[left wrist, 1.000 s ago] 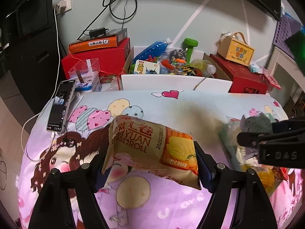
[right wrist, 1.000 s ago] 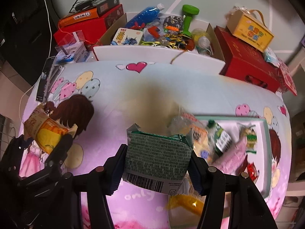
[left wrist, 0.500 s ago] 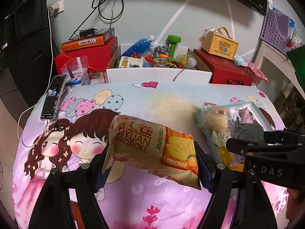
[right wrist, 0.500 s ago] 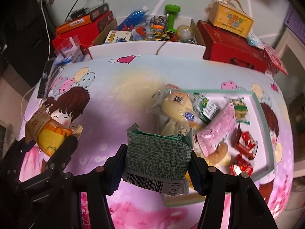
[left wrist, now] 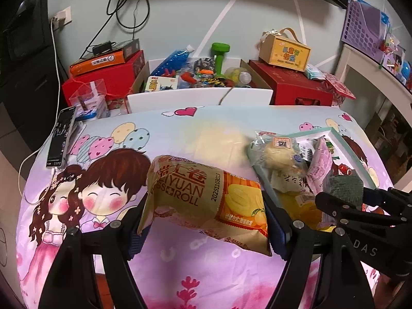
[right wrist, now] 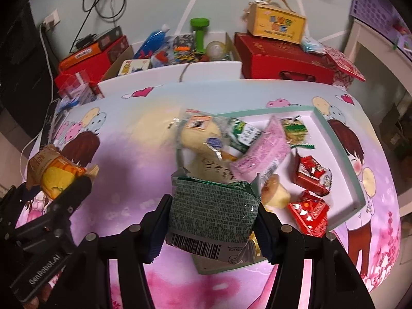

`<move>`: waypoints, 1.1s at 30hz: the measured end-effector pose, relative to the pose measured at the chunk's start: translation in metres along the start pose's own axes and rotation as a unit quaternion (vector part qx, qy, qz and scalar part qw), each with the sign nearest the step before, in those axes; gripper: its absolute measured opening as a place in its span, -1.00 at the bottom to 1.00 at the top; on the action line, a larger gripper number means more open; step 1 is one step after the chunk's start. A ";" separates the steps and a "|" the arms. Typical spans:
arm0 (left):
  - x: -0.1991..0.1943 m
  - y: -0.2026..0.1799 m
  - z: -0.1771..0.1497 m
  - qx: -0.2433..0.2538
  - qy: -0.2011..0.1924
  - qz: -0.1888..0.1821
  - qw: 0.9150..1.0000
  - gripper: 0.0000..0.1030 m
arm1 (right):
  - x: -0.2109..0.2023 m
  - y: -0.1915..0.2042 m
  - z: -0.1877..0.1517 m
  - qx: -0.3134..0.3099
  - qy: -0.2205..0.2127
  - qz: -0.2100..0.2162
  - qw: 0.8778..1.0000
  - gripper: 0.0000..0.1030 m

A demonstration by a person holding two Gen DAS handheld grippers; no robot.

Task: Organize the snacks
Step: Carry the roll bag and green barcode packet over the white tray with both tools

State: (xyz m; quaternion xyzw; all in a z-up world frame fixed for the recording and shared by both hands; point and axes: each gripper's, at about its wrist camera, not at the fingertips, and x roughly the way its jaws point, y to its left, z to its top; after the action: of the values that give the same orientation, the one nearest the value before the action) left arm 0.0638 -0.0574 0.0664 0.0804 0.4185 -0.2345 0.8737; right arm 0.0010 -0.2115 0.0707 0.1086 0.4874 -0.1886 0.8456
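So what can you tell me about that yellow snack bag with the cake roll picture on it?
The Swiss roll packet is a crinkly tan and orange plastic wrapper with red Chinese characters, brown letters ending in "ROLL", a printed date code and a picture of a yellow cake roll. It looks sealed and puffy. It hangs crosswise above the cartoon bedsheet, tilted down to the right, pinched at both ends by the left hand-held gripper.

glossy foil roll packet [left wrist: 206, 200], matt printed cloth [left wrist: 180, 270]

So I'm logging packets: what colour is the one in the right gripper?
Dark green packet, clearest in the right wrist view.
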 end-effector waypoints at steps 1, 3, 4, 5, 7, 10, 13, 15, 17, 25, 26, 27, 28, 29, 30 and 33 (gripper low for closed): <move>0.001 -0.003 0.000 0.002 0.000 -0.002 1.000 0.52 | 0.000 -0.005 -0.001 0.005 -0.002 -0.003 1.000 0.21; 0.002 -0.007 0.002 0.005 0.001 -0.007 1.000 0.52 | 0.002 -0.016 -0.002 0.017 -0.003 -0.003 1.000 0.21; 0.003 -0.010 0.002 0.006 0.000 -0.010 1.000 0.52 | 0.002 -0.022 -0.003 0.023 -0.004 -0.002 1.000 0.21; 0.003 -0.013 0.003 0.007 0.000 -0.013 1.000 0.52 | 0.002 -0.029 -0.003 0.031 -0.007 -0.002 0.999 0.21; 0.003 -0.020 0.005 0.010 -0.003 -0.021 1.000 0.52 | 0.001 -0.042 -0.003 0.042 -0.010 -0.002 0.999 0.21; 0.002 -0.032 0.008 0.017 -0.009 -0.037 0.999 0.52 | 0.001 -0.064 -0.002 0.065 -0.014 -0.005 0.998 0.21; 0.002 -0.049 0.012 0.033 -0.014 -0.048 0.998 0.52 | 0.003 -0.087 0.000 0.090 -0.016 -0.004 0.996 0.21; 0.003 -0.063 0.013 0.050 -0.017 -0.053 0.997 0.52 | 0.004 -0.102 0.001 0.106 -0.016 -0.003 0.994 0.21; 0.004 -0.076 0.015 0.065 -0.020 -0.059 0.996 0.52 | 0.005 -0.116 0.002 0.122 -0.016 -0.002 0.992 0.21; 0.014 -0.122 0.023 0.122 -0.029 -0.081 0.989 0.52 | 0.008 -0.157 0.004 0.157 -0.017 -0.012 0.987 0.21; 0.015 -0.127 0.023 0.128 -0.029 -0.084 0.988 0.52 | 0.008 -0.161 0.005 0.161 -0.018 -0.012 0.987 0.21; 0.018 -0.131 0.024 0.134 -0.029 -0.086 0.987 0.52 | 0.009 -0.164 0.005 0.164 -0.018 -0.013 0.986 0.21; 0.020 -0.136 0.024 0.140 -0.027 -0.088 0.986 0.52 | 0.009 -0.167 0.005 0.166 -0.018 -0.014 0.986 0.21; 0.022 -0.140 0.023 0.145 -0.025 -0.089 0.985 0.52 | 0.010 -0.170 0.007 0.168 -0.019 -0.015 0.986 0.21; 0.025 -0.144 0.022 0.150 -0.023 -0.089 0.984 0.52 | 0.011 -0.171 0.007 0.168 -0.019 -0.015 0.985 0.21; 0.032 -0.154 0.020 0.165 -0.017 -0.090 0.982 0.52 | 0.014 -0.173 0.010 0.168 -0.020 -0.009 0.986 0.21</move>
State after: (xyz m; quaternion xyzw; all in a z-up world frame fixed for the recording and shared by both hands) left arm 0.0214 -0.2105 0.0636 0.1811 0.3649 -0.3796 0.8307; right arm -0.0582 -0.3752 0.0634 0.2413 0.4329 -0.2773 0.8231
